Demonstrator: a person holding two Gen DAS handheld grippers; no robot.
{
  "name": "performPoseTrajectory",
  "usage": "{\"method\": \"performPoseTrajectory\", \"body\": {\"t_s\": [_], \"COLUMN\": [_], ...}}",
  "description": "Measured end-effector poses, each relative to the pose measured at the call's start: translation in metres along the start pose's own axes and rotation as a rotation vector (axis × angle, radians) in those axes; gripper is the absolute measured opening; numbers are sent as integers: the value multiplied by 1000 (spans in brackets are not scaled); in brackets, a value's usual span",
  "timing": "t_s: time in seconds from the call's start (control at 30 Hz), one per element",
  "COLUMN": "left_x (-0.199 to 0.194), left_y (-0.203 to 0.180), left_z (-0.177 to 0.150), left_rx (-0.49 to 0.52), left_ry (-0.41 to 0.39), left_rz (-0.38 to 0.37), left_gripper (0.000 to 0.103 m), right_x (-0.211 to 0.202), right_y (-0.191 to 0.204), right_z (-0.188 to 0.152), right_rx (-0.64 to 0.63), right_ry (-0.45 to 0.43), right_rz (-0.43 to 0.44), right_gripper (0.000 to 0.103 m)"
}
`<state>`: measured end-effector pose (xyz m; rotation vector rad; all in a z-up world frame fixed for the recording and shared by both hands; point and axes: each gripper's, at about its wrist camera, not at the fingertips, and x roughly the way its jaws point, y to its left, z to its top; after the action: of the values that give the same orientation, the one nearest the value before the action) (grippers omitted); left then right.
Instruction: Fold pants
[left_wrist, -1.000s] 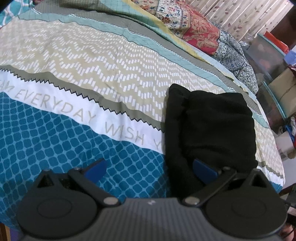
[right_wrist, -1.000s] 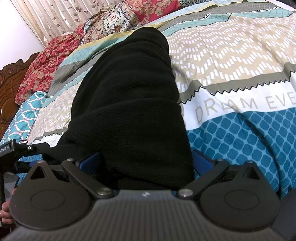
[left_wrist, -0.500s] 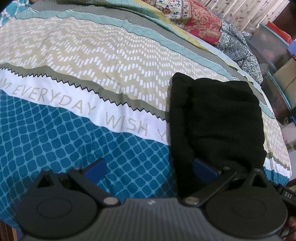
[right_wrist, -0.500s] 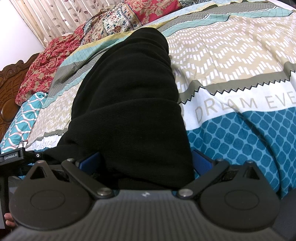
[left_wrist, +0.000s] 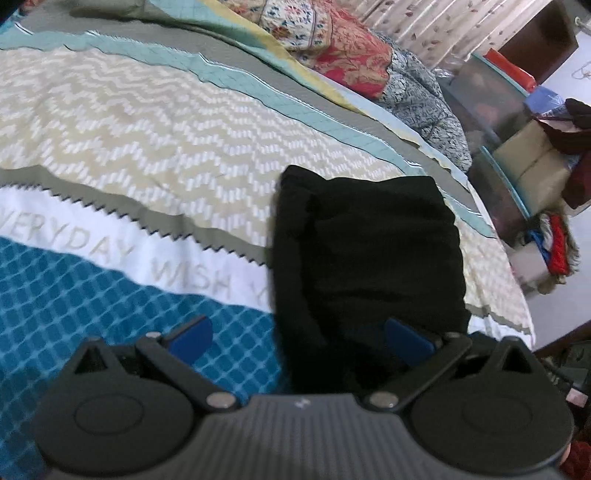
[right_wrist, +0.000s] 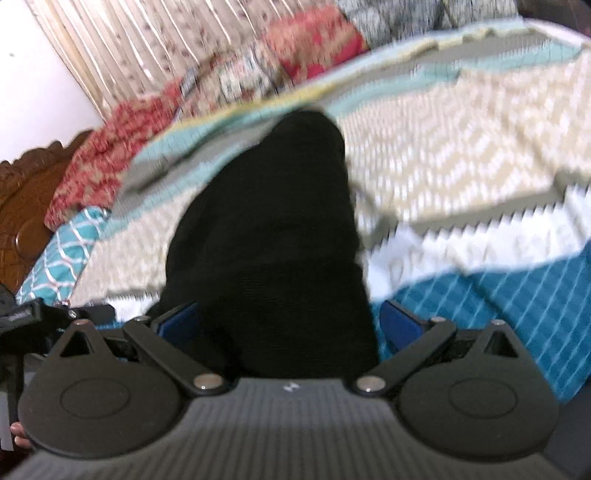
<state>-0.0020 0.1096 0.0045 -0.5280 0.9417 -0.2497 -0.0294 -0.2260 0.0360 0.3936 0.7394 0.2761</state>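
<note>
The black knitted pants (left_wrist: 365, 254), folded into a thick, compact rectangle, lie on the patterned bedspread (left_wrist: 155, 147), across its beige zigzag band, its white lettered band and the edge of its teal lattice field, close to the near right part of the bed as the left wrist camera sees it. Their left long edge shows as a rolled, doubled fold, and the far end is squared off. In the right wrist view the same pants (right_wrist: 273, 243) run straight away from the camera as a long dark mound, though this picture is smeared by motion and fine detail is lost. The left gripper (left_wrist: 299, 332) has its blue-padded fingers spread wide and holds nothing: the left pad sits over the teal lattice, the right pad over the near end of the pants, whether touching the cloth cannot be told. The right gripper (right_wrist: 290, 319) is likewise spread wide, its two blue pads standing either side of the near end of the bundle without pinching it. At the lower left of that view part of the other black handheld device appears, with a fingertip at the frame edge. Further out, a red and floral quilt (left_wrist: 332, 48) is heaped along the far side of the bed, pale leaf-printed curtains (right_wrist: 147, 48) hang behind it, and a carved wooden headboard (right_wrist: 26, 206) stands at the left.
</note>
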Motion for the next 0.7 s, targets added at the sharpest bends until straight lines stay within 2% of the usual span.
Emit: {"method": "performPoseTrajectory", "body": {"t_s": [0.13, 0.23, 0.33, 0.37, 0.4, 0.43, 0.47, 0.5, 0.53, 0.57, 0.6, 0.63, 0.7], "left_x": [19, 38, 65, 73, 75, 75, 74, 71, 67, 62, 55, 48, 32], "left_y": [3, 0, -6, -7, -12, -17, -22, -24, -24, -24, -27, -32, -48], "left_z": [9, 15, 11, 6, 3, 1, -1, -1, 1, 5, 11, 20, 41], "left_rx": [-41, -68, -100, -122, -116, -94, -82, -90, -107, -123, -131, -130, -89], "left_ry": [34, 70, 142, 157, 138, 124, 115, 105, 101, 93, 81, 62, 7], "left_rz": [-46, -84, -144, -167, -153, -139, -138, -144, -159, -183, -217, -257, -294], "left_gripper": [103, 103, 103, 103, 102, 102, 99, 87, 77, 71, 64, 64, 64], "right_x": [-3, 8, 27, 34, 44, 47, 48, 47, 43, 39, 33, 28, 22], "right_y": [-4, -11, -16, -16, -17, -18, -13, -5, -1, 0, 2, 6, 32], "right_z": [8, 11, 13, 12, 12, 13, 14, 18, 23, 31, 41, 51, 77], "right_rx": [-44, -26, -11, 3, 38, 73, 72, 34, 29, 56, 77, 75, -11], "right_ry": [-55, -39, 10, 40, 81, 103, 101, 107, 109, 109, 100, 85, 23], "right_rz": [-30, -30, -3, 18, 66, 86, 76, 77, 84, 119, 182, 220, 239], "right_gripper": [103, 103, 101, 85, 71, 70, 61, 52, 47, 38, 34, 34, 31]}}
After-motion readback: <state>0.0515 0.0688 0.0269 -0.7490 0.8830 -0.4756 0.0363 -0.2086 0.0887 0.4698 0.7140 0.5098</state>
